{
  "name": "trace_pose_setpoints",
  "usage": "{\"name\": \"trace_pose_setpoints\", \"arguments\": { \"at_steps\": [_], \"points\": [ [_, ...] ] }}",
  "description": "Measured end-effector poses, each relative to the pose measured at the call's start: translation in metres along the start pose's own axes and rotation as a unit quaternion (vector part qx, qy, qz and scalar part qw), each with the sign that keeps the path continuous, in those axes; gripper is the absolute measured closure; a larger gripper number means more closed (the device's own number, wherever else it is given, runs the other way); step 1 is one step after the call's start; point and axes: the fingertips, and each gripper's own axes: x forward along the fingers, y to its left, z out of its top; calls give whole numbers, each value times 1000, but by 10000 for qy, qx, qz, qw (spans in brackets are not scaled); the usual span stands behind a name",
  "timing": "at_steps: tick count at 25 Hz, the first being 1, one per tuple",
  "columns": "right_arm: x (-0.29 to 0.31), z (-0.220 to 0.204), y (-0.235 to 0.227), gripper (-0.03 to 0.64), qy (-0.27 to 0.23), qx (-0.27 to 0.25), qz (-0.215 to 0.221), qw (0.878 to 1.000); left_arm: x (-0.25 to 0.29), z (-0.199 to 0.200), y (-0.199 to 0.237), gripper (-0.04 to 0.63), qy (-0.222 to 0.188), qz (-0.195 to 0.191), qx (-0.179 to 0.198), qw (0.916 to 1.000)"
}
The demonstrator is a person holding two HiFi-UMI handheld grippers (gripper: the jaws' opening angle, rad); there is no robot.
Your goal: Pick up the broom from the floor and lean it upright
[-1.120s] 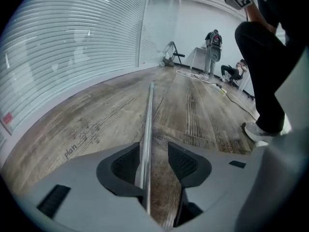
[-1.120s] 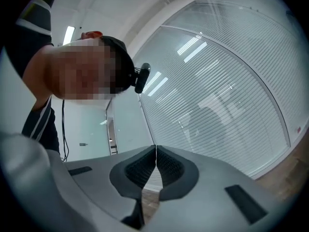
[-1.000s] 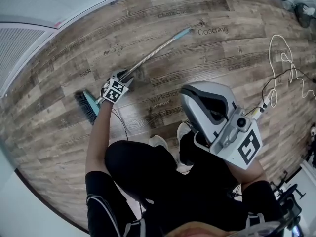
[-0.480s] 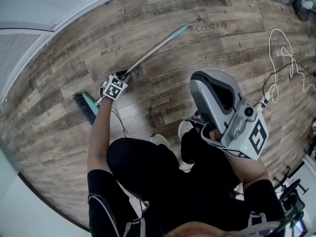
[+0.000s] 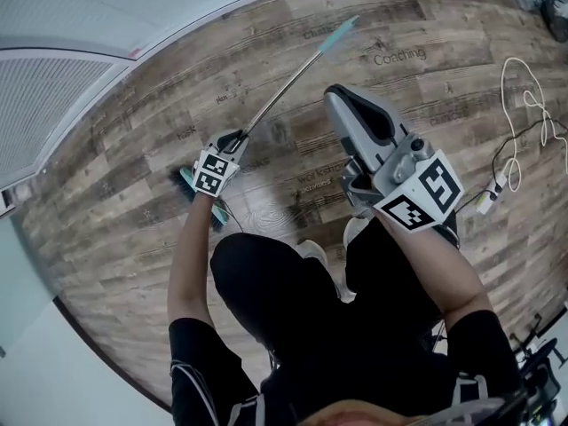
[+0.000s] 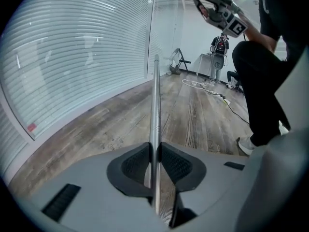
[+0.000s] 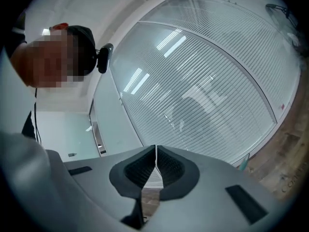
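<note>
The broom has a teal head (image 5: 186, 178) and a long metal handle (image 5: 284, 87) with a teal tip. It slants up off the wood floor, its head partly hidden behind my left gripper's marker cube. My left gripper (image 5: 232, 140) has just been closing and is now shut on the handle low down. In the left gripper view the handle (image 6: 155, 105) runs straight out from between the pads of that gripper (image 6: 154, 153). My right gripper (image 5: 342, 98) hangs to the right of the handle, apart from it. Its jaws (image 7: 155, 166) are shut with nothing between them.
A glass wall with blinds (image 5: 53, 87) runs along the left side. White and black cables (image 5: 515, 105) lie on the floor at the right. The person's legs and shoes (image 5: 311, 251) are below the grippers. Equipment stands at the far end of the room (image 6: 219, 57).
My left gripper has closed on the handle and risen, so the handle now slants up off the floor. My right gripper has swung left and rolled, coming nearer the handle.
</note>
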Motion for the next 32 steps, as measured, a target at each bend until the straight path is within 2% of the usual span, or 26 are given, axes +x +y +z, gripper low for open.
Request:
{"name": "trace_pose_setpoints", "arguments": {
  "at_steps": [3,6,8,12,13,14,15,17,22,24,25,26,30,32],
  "points": [
    [21,-16,-5,595,40,-36,104,9999,-26,23,8,503,-273,69,-156,9995],
    [37,-36,-15,595,415,-263,5,9988,-47,50,9,505,-591,107,-365,9975],
    [40,-50,-20,595,669,-388,-77,9970,-58,69,7,503,-883,55,-526,9947],
    [49,-80,-30,594,1057,-275,-88,9940,-70,105,-4,505,-1448,-161,-716,9867],
    [53,-86,-30,575,1141,-262,-46,9931,-72,113,-7,505,-1552,-203,-745,9849],
    [57,-92,-28,497,1222,-283,6,9921,-74,120,-11,505,-1638,-248,-764,9832],
    [60,-96,-27,461,1302,-332,38,9909,-75,126,-16,505,-1707,-309,-779,9818],
    [62,-103,-29,459,1403,-382,-1,9894,-76,137,-28,505,-1799,-466,-792,9794],
    [68,-105,-29,459,1310,-207,2,9912,-82,151,-56,503,-1810,-814,-593,9783],
    [72,-102,-25,465,1233,-398,-10,9916,-82,153,-61,504,-1771,-864,-534,9789],
    [74,-101,-23,497,1190,-486,-32,9917,-82,154,-61,503,-1769,-863,-549,9789],
    [75,-101,-20,500,1147,-497,-28,9921,-83,154,-60,503,-1792,-857,-600,9782],
    [79,-98,-9,511,1043,-389,114,9937,-91,153,-58,502,-2092,-923,-861,9697],
    [80,-93,-11,515,992,-488,60,9939,-96,155,-58,502,-2305,-1164,-989,9610]
  ]
}}
